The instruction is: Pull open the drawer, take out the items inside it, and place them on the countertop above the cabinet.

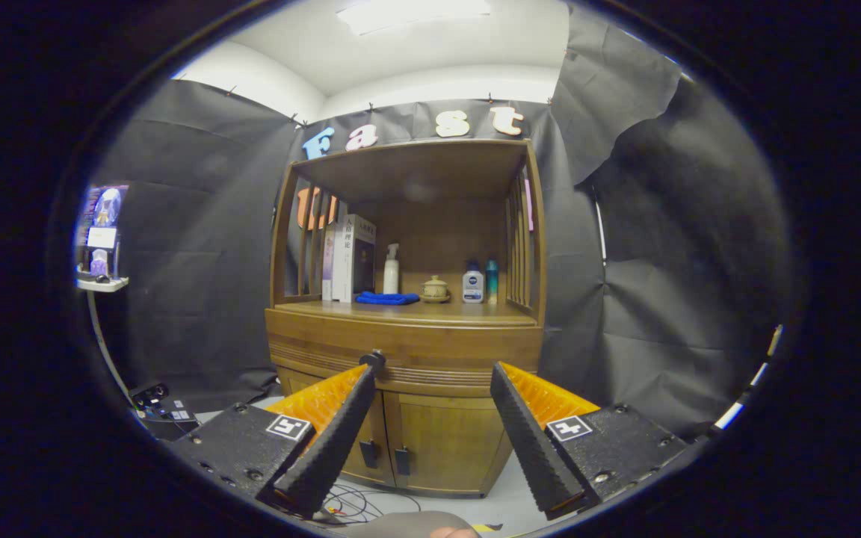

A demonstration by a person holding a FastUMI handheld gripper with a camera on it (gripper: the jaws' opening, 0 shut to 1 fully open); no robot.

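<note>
Your gripper (434, 368) has its fingers spread wide and pinching nothing, so if you drive in off-line you could slide past the small dark knob (373, 359) and knock the drawer (408, 351) front. That knob sits at the tip of the left finger, with the drawer beyond both tips; its contents are hidden, and the bench (400, 311) above already carries a blue cloth (387, 298)

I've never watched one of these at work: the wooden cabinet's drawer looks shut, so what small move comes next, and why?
Probably ease the gripper forward toward the drawer. Its fingers stand open with nothing between them, the drawer front sits closed under the countertop, and the small dark knob shows by the left fingertip, not between the fingers. It likely needs centring on the knob before closing.
</note>
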